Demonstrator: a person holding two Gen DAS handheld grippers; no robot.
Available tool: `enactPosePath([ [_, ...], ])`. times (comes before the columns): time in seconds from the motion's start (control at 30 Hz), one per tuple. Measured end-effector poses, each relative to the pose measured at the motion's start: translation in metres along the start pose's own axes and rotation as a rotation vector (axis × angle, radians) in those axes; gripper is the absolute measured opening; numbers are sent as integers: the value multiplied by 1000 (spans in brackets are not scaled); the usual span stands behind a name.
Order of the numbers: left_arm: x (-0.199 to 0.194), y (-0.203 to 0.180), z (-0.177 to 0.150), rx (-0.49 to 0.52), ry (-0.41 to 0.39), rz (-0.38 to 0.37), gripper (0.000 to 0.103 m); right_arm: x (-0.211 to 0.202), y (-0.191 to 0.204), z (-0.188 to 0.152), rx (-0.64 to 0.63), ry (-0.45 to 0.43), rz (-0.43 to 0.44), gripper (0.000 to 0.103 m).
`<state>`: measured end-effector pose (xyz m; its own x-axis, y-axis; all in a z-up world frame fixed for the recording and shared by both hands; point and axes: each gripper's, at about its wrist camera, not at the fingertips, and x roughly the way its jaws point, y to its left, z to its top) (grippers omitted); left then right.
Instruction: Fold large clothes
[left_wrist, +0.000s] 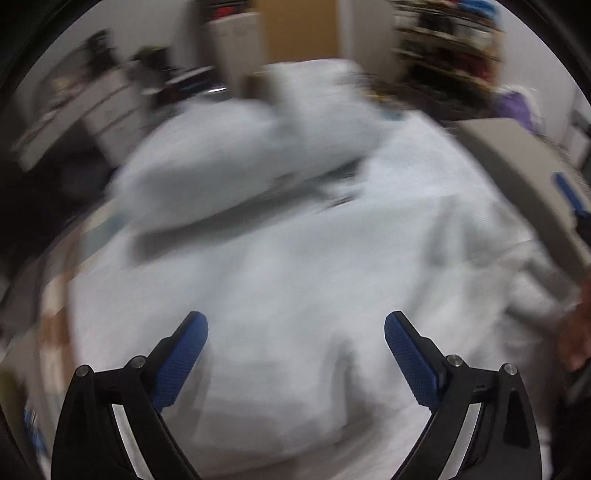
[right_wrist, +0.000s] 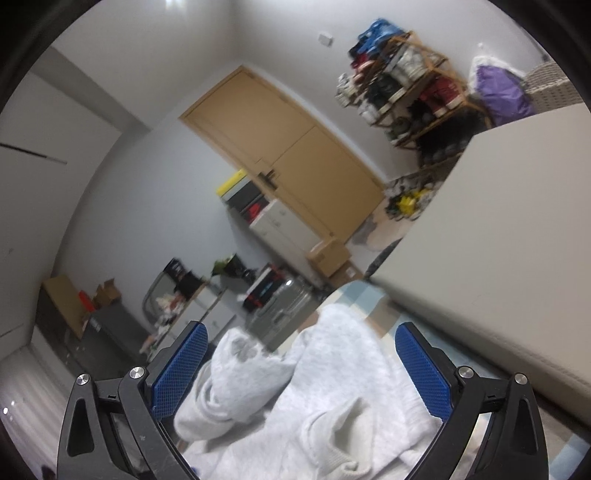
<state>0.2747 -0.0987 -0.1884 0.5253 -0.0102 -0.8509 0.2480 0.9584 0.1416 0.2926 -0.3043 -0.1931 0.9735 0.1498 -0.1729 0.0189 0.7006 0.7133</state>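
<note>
A large pale grey sweatshirt (left_wrist: 280, 266) lies spread below me in the blurred left wrist view, with a bulky fold (left_wrist: 236, 162) of it lying across its far part. My left gripper (left_wrist: 295, 325) hangs over the cloth, open wide, with nothing between its blue pads. The right wrist view is tilted and looks nearly level across the room. There the same sweatshirt (right_wrist: 332, 398) is rumpled, a ribbed cuff (right_wrist: 343, 435) near the lens. My right gripper (right_wrist: 301, 334) stands open above it, pads clear of the cloth. The other gripper's blue finger (left_wrist: 567, 194) shows at the far right.
A beige cushioned edge (right_wrist: 498, 258) rises close on the right. A hand (left_wrist: 576, 332) shows at the right rim. Farther off are a wooden door (right_wrist: 288, 147), a shoe rack (right_wrist: 410, 85), a purple bag (right_wrist: 498, 92), white drawers (right_wrist: 280, 225), cardboard boxes (right_wrist: 328, 254) and a suitcase (right_wrist: 280, 306).
</note>
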Motion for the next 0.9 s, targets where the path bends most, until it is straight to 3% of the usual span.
enactPosePath([
  [0.03, 7, 21, -13, -37, 37, 8, 94, 5, 3, -2, -3, 33, 41, 103],
  [0.1, 33, 46, -45, -98, 151, -46, 96, 17, 11, -7, -20, 119, 122, 103],
  [0.17, 26, 59, -58, -118, 64, -90, 95, 29, 23, -18, -67, 200, 164, 103],
  [0.27, 14, 62, -66, -111, 35, -86, 95, 43, 46, -42, -203, 309, 206, 103],
  [0.37, 0, 71, -76, -138, -2, -108, 95, 59, 46, -71, -193, 439, 324, 103],
  [0.43, -10, 77, -76, -169, -40, -154, 95, 74, 52, -84, -264, 533, 196, 103],
  [0.5, -22, 97, -92, -191, -56, -174, 95, 73, 65, -90, -352, 556, 141, 103],
  [0.57, -8, 96, -105, -189, -18, -182, 95, 66, 83, -99, -510, 565, 46, 103],
  [0.63, -15, 94, -117, -132, -49, -150, 95, 71, 92, -112, -657, 598, -118, 101],
  [0.7, -12, 81, -117, -38, -28, -81, 95, 85, 85, -123, -732, 700, -266, 99],
  [0.73, -14, 78, -117, -23, -27, -67, 95, 95, 76, -136, -754, 805, -324, 99],
  [0.8, -22, 86, -115, -57, -40, -101, 95, 88, 80, -140, -860, 808, -341, 94],
  [0.83, -27, 92, -114, -90, -55, -138, 95, 86, 85, -138, -874, 818, -339, 87],
  [0.9, -39, 110, -115, -181, -101, -199, 95, 79, 92, -126, -824, 810, -317, 83],
])
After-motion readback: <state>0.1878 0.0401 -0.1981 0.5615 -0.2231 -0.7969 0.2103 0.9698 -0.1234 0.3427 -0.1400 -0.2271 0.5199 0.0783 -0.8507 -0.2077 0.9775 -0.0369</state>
